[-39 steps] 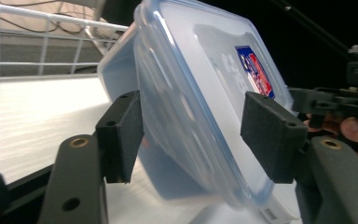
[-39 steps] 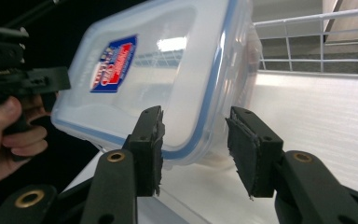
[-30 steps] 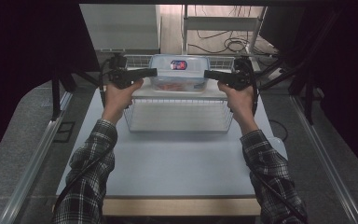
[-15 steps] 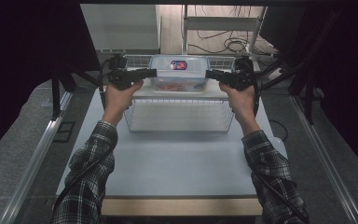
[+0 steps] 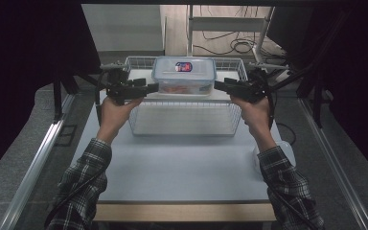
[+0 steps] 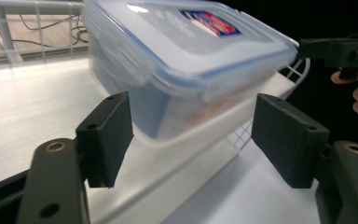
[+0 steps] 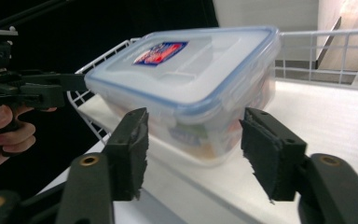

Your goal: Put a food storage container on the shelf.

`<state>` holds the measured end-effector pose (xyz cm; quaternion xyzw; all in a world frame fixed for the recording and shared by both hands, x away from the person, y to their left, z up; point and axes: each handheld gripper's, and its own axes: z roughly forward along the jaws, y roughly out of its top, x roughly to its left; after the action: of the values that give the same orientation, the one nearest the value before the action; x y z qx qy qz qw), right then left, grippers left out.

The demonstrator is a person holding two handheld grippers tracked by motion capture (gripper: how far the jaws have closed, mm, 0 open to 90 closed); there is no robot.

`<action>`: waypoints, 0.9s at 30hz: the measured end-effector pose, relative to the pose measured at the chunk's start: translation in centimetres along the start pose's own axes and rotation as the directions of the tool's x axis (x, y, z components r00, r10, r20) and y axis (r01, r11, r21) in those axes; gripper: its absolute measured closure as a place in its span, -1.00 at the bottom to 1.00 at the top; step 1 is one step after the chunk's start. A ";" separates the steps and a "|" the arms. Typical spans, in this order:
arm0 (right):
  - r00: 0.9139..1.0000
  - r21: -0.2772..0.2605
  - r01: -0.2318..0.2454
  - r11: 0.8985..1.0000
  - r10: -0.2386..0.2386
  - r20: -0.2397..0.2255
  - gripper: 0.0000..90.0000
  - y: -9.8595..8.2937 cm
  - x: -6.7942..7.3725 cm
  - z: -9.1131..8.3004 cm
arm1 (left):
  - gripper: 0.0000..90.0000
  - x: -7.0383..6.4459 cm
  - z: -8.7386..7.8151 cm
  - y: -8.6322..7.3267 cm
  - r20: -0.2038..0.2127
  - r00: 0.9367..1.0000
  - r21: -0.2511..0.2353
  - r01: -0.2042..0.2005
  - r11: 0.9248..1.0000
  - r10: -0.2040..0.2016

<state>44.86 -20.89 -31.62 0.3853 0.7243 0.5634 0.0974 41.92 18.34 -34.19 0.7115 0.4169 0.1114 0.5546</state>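
The lidded box (image 5: 184, 75) sits in the wire basket (image 5: 187, 125) on the table (image 5: 182, 167). Both claws, left (image 6: 191, 135) and right (image 7: 193, 149), are spread at its ends, touching nothing. Judging by this, gripping and lifting remain.

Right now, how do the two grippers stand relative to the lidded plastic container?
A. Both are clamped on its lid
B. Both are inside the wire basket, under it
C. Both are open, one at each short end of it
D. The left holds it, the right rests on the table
C. In the high view the left gripper and right gripper flank the container at its ends, and each gripper view shows spread fingers with the container between them, untouched.
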 end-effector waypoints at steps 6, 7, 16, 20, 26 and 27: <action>0.999 0.025 0.047 0.999 -0.047 0.006 -0.26 -1.4 0.7 -0.4 | -0.47 -0.8 -0.3 -1.4 -0.001 1.000 0.028 -0.019 0.999 0.019; 0.998 0.030 0.055 0.998 -0.055 0.010 -0.28 -1.6 0.8 -0.5 | -0.49 -0.9 -0.3 -1.7 -0.002 1.000 0.030 -0.028 0.999 0.028; 0.992 0.064 0.127 0.990 -0.128 0.012 -0.46 -4.0 2.0 -0.7 | -0.56 -2.8 -1.0 -3.9 0.016 0.996 0.073 -0.091 0.993 0.090; 0.988 0.073 0.151 0.986 -0.151 0.005 -0.52 -5.4 2.5 -0.9 | -0.56 -3.4 -1.3 -5.1 0.042 0.995 0.084 -0.093 0.992 0.089; 0.981 0.100 0.193 0.976 -0.194 -0.001 -0.61 -7.8 3.2 -1.2 | -0.58 -4.2 -1.8 -7.3 0.069 0.993 0.091 -0.105 0.990 0.099; 0.980 0.102 0.200 0.974 -0.201 -0.002 -0.63 -8.1 3.2 -1.3 | -0.59 -4.3 -1.9 -7.7 0.072 0.992 0.091 -0.106 0.990 0.100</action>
<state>38.26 -20.22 -37.46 0.3170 0.7868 0.5116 0.1368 34.42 16.81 -39.00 0.7609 0.3655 0.0959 0.5274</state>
